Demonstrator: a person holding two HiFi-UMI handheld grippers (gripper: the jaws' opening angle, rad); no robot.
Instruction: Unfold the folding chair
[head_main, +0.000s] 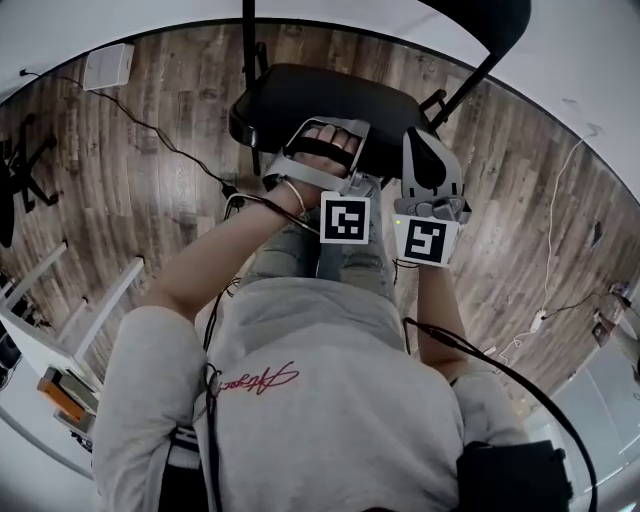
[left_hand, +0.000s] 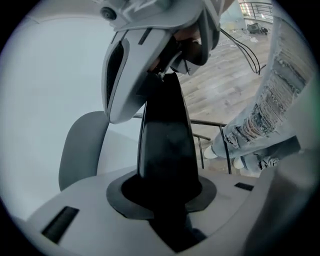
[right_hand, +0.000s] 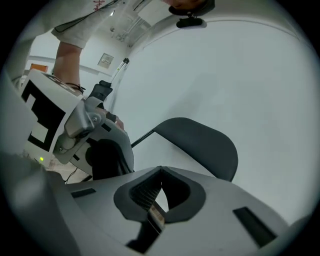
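Observation:
A black folding chair stands in front of me, its seat (head_main: 300, 100) level and its backrest (head_main: 490, 20) up at the far right. My left gripper (head_main: 368, 183) lies at the seat's near edge. In the left gripper view the seat (left_hand: 167, 135) runs edge-on out of the jaws, and the left gripper (left_hand: 167, 200) is shut on it. The backrest (left_hand: 80, 150) shows to the left. My right gripper (head_main: 420, 135) hovers at the seat's right side. Its own view shows the right gripper (right_hand: 160, 192) shut on nothing, with the backrest (right_hand: 200, 142) ahead.
The chair stands on a wooden floor (head_main: 150, 200) close to a white wall (head_main: 580, 60). Cables (head_main: 170, 145) run across the floor to the left, past a small white box (head_main: 108, 65). White furniture (head_main: 60, 330) stands at the left. My legs in jeans (left_hand: 265, 125) are beside the seat.

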